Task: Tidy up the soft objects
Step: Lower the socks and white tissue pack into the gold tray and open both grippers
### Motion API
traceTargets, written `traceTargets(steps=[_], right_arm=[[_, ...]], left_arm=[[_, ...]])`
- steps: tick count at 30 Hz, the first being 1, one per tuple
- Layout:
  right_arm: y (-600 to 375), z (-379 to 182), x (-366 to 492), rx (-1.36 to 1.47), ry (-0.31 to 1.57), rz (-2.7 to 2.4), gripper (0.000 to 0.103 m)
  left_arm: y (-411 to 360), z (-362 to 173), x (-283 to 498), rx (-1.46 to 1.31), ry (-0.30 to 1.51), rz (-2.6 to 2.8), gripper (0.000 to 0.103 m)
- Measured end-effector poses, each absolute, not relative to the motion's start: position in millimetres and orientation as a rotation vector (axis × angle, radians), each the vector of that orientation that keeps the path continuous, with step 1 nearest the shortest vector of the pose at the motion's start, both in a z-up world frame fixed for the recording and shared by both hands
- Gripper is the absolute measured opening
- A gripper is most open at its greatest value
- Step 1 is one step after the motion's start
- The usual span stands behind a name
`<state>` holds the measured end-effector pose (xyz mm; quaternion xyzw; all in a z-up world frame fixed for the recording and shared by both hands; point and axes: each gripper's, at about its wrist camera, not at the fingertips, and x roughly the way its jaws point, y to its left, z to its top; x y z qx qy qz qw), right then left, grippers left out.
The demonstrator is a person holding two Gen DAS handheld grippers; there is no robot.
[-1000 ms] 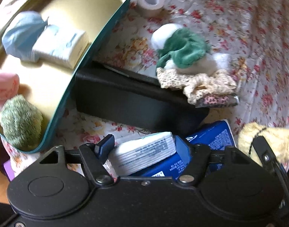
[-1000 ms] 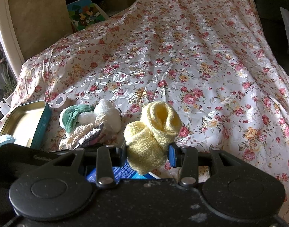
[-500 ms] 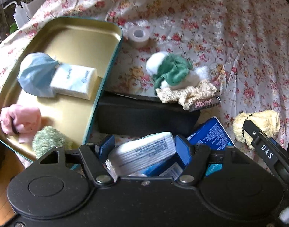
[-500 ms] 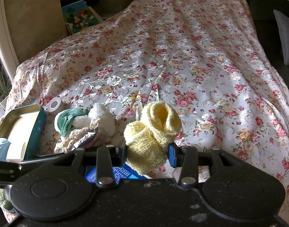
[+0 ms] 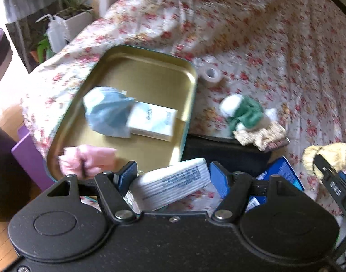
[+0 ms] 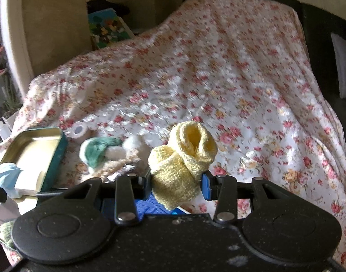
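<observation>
While both grippers carry a load above the flowered bedspread (image 6: 229, 86), the open tin tray (image 5: 150, 68) at the bed's corner reads as the collecting place, which explains why the soft things lie where they do. Inside it sit a crumpled blue face mask (image 5: 107, 115), partly over a white tissue pack (image 5: 153, 121), and a rolled pink sock (image 5: 89, 158) near the front rim; they are laid side by side on the gold floor, probably to leave room for more.

The left gripper (image 5: 170, 178) has its blue pads pinching a flat white tissue pack (image 5: 170, 184), held by its short ends and slanting a little, so it can be set down flat. It hangs just in front of the tray's near edge, over a dark box (image 5: 227, 151) and a blue packet (image 5: 284, 172).

The right gripper (image 6: 176, 183) is squeezed tight on a rolled pale yellow knitted sock (image 6: 182, 158); the knit bulges above the pads (a soft roll needs that much closing to stay put). It is held clear of the bedspread, well to the right of the tray.

Not yet gathered, a green and white plush bundle (image 5: 245, 111) rests on a beige lace cloth (image 5: 261, 133) just right of the tray, with a white tape roll (image 5: 210, 74) beyond the tray's far corner. My guess is that the tissue pack goes into the tray first, the sock after.
</observation>
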<state>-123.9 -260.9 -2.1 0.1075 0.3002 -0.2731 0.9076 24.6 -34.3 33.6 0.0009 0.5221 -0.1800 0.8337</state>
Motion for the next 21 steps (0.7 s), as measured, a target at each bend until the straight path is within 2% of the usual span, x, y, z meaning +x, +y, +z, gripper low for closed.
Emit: traceTargets(steps=[9,21], right_arm=[[-215.1,18.8,-96.1,0.283,0.658,-0.347,0.041],[-173.8,54.0,-10.4,0.267,0.714,-0.185,0.041]], left_arm=[[-13.2,56.0,51.0,-0.006,1.061,-0.322,0.065],[-8.1,32.5,90.5,-0.062,1.199,-0.354,0.065]])
